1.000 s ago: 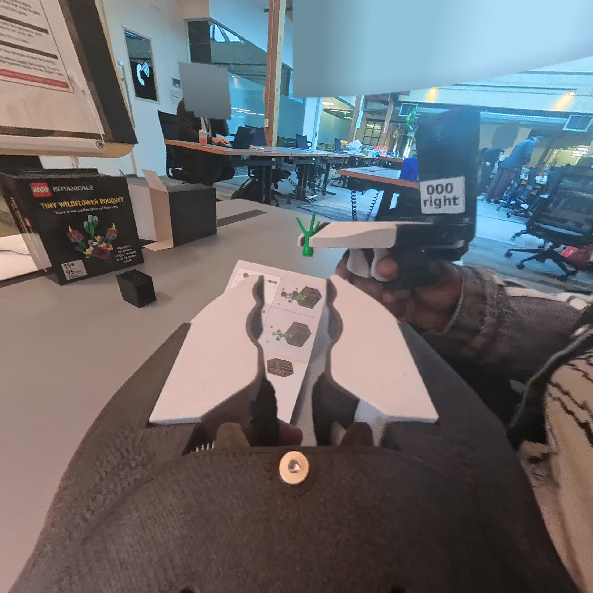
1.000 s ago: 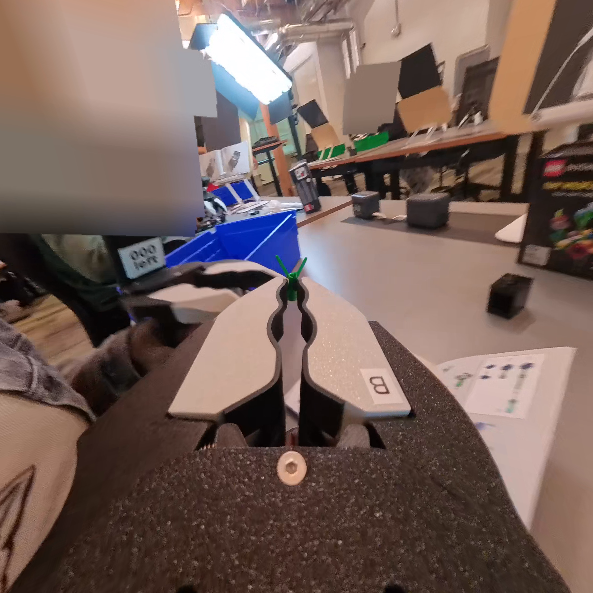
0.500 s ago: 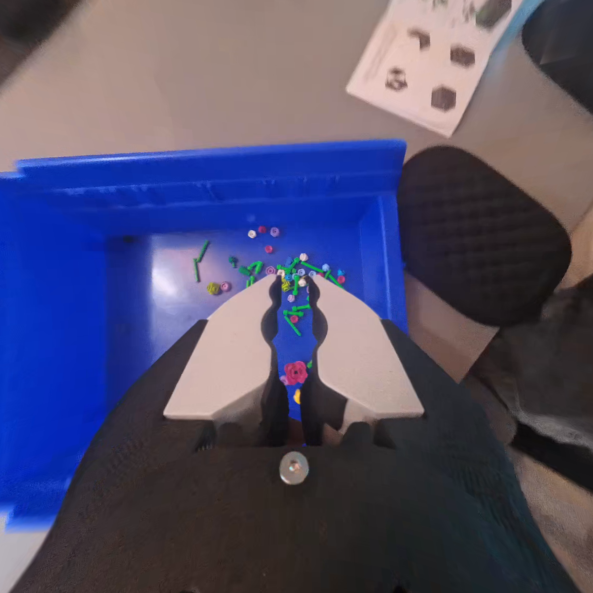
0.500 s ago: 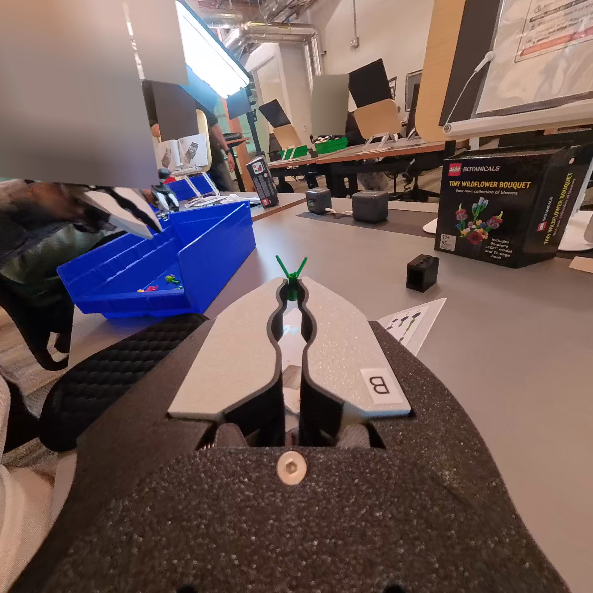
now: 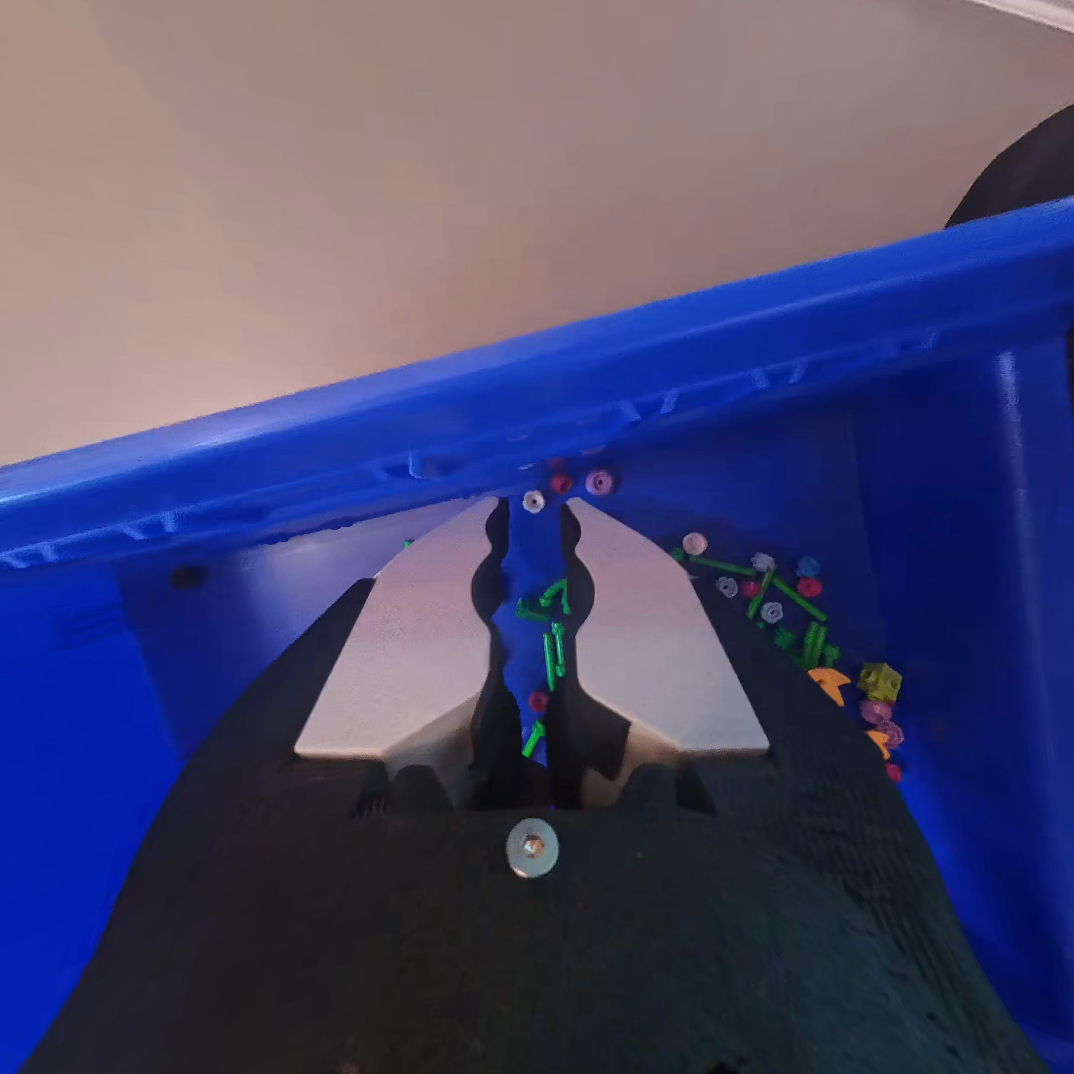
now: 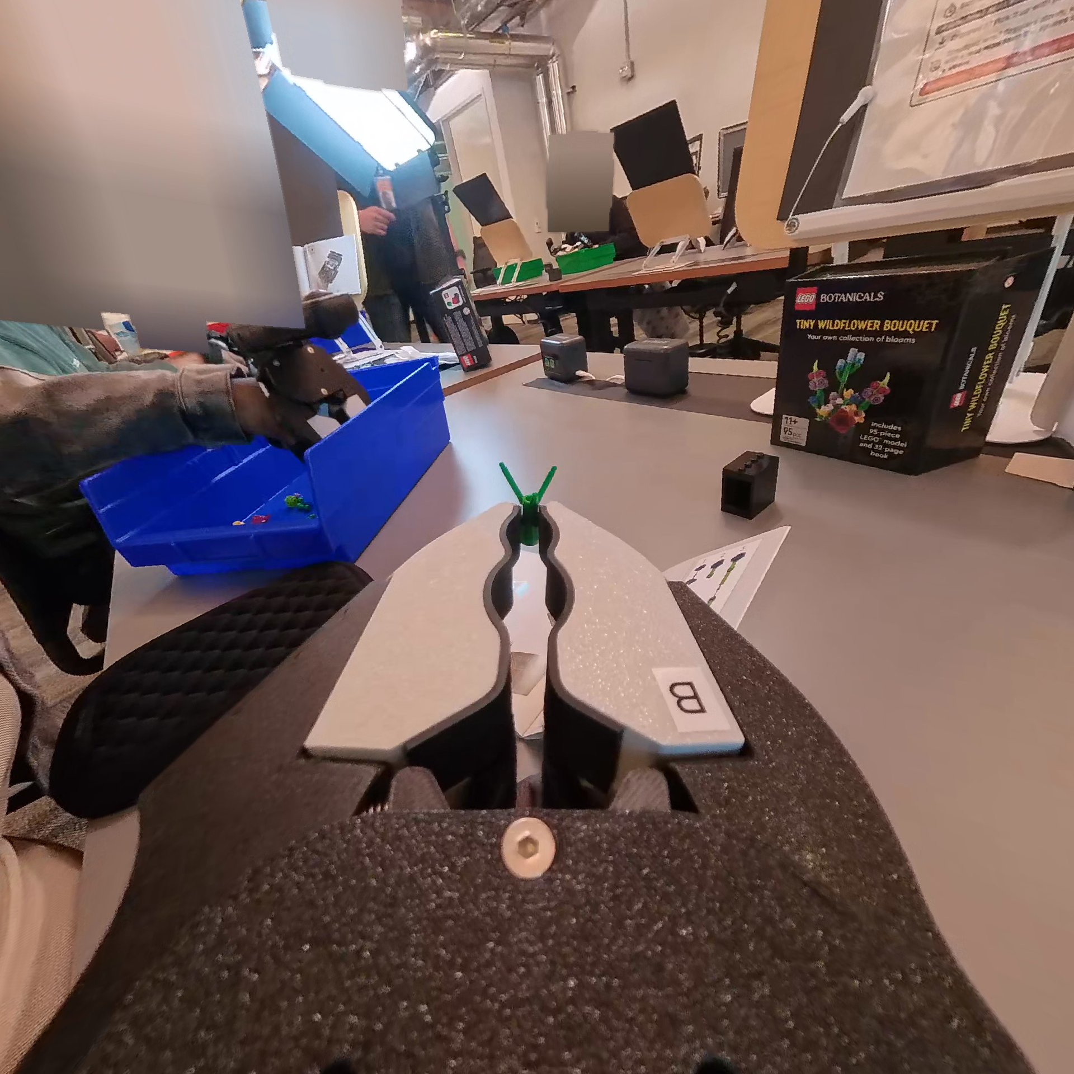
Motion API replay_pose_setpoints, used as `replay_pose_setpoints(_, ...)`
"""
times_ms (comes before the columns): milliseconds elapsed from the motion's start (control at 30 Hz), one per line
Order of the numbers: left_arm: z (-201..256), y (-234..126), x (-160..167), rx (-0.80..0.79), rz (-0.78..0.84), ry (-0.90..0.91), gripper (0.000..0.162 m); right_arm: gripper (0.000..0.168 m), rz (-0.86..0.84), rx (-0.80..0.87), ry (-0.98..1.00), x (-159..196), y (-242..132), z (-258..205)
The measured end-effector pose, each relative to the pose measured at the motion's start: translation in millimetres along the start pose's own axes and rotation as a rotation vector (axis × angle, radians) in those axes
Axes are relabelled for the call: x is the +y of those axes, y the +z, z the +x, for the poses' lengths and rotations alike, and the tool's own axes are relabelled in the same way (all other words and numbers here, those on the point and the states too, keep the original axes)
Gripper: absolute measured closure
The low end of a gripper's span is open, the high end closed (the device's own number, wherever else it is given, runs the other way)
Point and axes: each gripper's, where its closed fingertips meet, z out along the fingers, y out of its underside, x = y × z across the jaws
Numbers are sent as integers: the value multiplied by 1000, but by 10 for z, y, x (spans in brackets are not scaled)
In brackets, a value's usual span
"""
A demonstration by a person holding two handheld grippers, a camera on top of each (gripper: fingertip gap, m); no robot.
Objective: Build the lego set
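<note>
My left gripper (image 5: pixel 534 511) reaches down into the blue bin (image 5: pixel 523 395), jaws apart with nothing pressed between them. A small white round flower piece (image 5: pixel 533 501) lies on the bin floor at the level of the fingertips, with space on both sides. A dark red piece (image 5: pixel 561 482) and a lilac one (image 5: pixel 600 481) lie just beyond. Green stems (image 5: pixel 552 639) and several small coloured pieces (image 5: pixel 773 593) are scattered on the floor. My right gripper (image 6: pixel 527 514) is shut on a green forked stem piece (image 6: pixel 527 505), held upright above the table. The left gripper (image 6: pixel 302 401) shows there at the bin (image 6: pixel 372 465).
On the grey table stand the black set box (image 6: pixel 889 372), a small black brick (image 6: pixel 748 483) and two grey cubes (image 6: pixel 655 366). An instruction sheet (image 6: pixel 726 572) lies right of my right gripper. A black mesh pad (image 6: pixel 192 668) sits near the bin. About 35 cm separates my left fingertips from my right.
My left gripper swung from above the instruction sheet to the blue bin, narrowed its jaws and dropped low among the pieces. My right gripper kept hold of the green stem and turned a little to the right.
</note>
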Motion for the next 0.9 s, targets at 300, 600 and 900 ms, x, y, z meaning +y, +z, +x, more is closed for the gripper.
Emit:
replay_pose_setpoints(300, 6, 92, 13, 3, -16, 21, 153, 164, 2, 0, 12, 3, -2, 19)
replay_pose_setpoints(600, -126, -336, -99, -162, 23, -20, 154, 164, -4, -15, 8, 11, 8, -13)
replay_pose_setpoints(900, 896, -1183, -1656, -150, 722, -13, 154, 164, -34, -31, -15, 55, 35, -62)
